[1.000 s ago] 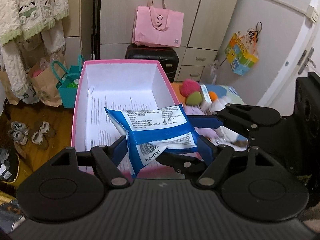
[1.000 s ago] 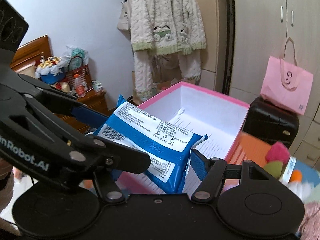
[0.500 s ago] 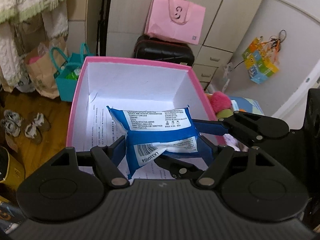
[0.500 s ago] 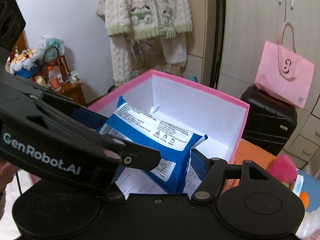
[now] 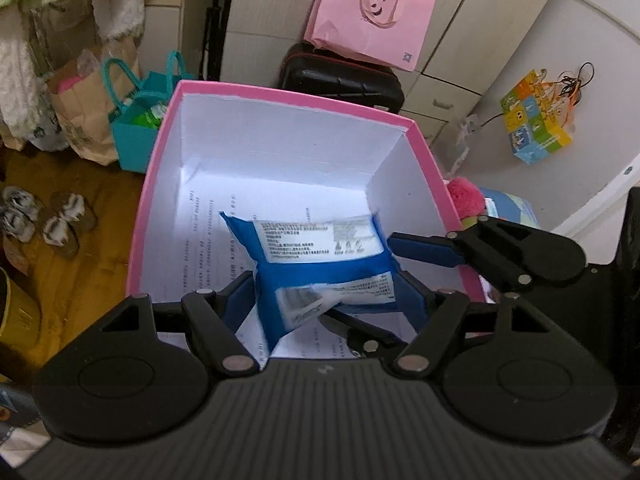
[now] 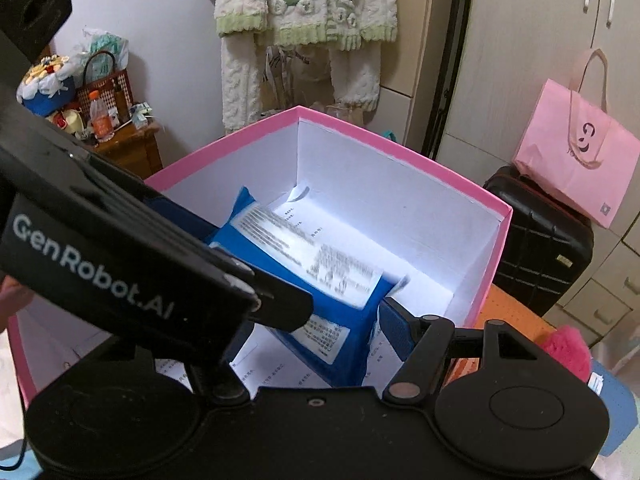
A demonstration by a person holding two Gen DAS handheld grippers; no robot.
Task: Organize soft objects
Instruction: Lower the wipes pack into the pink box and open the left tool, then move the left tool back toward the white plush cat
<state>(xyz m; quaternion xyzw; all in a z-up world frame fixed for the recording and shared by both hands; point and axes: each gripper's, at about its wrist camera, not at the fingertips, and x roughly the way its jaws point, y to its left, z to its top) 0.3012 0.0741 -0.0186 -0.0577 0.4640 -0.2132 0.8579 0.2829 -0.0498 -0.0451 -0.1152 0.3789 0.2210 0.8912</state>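
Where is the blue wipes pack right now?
In both wrist views, the blue wipes pack sits inside the pink box, between the left gripper, whose jaws are opening, and the right gripper.

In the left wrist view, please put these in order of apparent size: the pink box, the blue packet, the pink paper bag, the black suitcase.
1. pink box
2. blue packet
3. pink paper bag and black suitcase: alike, both farther away, so unranked.

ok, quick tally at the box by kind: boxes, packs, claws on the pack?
pink box: 1
blue pack: 1
claws: 2, namely the left claw, jaws opening with the pack between them, and the right claw, also on the pack
Total: 4
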